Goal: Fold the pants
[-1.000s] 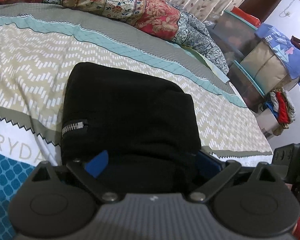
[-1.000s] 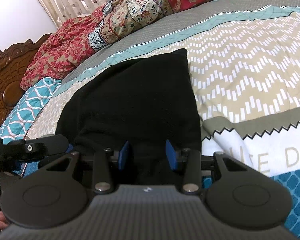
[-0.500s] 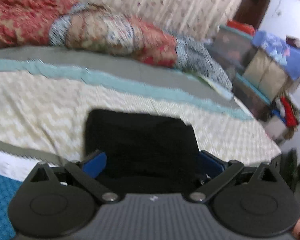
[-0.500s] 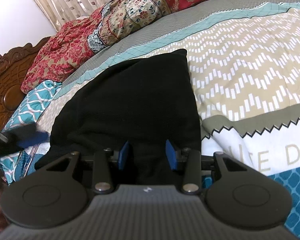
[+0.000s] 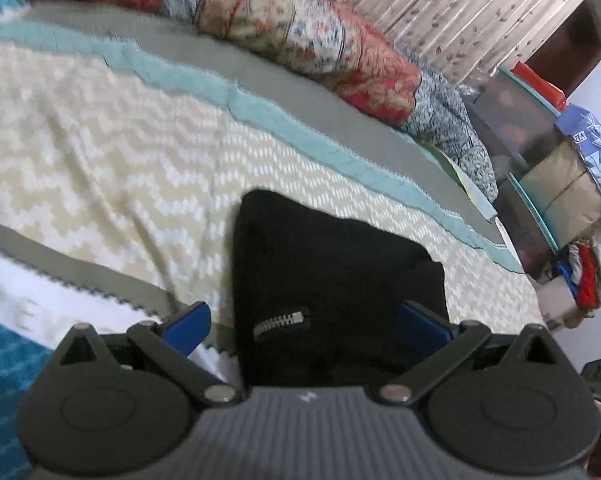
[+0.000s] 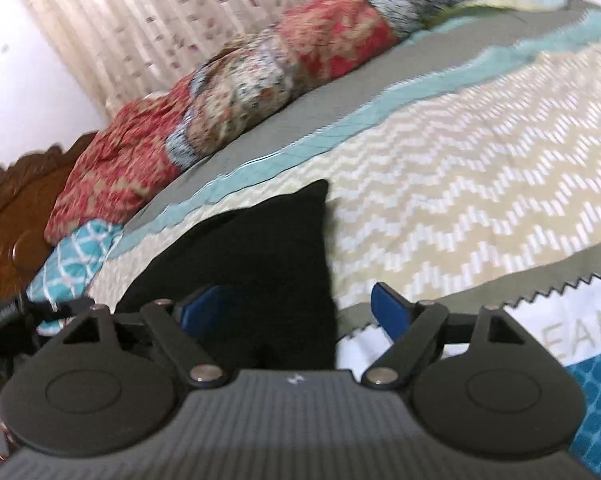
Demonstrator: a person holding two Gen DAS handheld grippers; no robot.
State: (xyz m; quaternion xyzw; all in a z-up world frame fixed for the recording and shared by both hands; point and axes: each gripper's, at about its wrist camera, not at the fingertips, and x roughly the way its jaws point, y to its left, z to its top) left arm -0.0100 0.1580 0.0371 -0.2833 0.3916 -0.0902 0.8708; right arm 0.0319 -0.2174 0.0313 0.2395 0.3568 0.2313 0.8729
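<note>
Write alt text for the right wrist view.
Folded black pants lie on a zigzag-patterned bedspread, in front of the right gripper, whose blue-padded jaws are opening with only the pants' near edge between them. A red floral quilt lies bunched behind, before pale curtains.

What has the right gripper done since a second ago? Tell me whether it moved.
Yes. The right gripper has pulled back from the black pants lying on the bedspread: the fold's far corner now sits lower in its view, and its jaws are opening, clear of the cloth.
</note>
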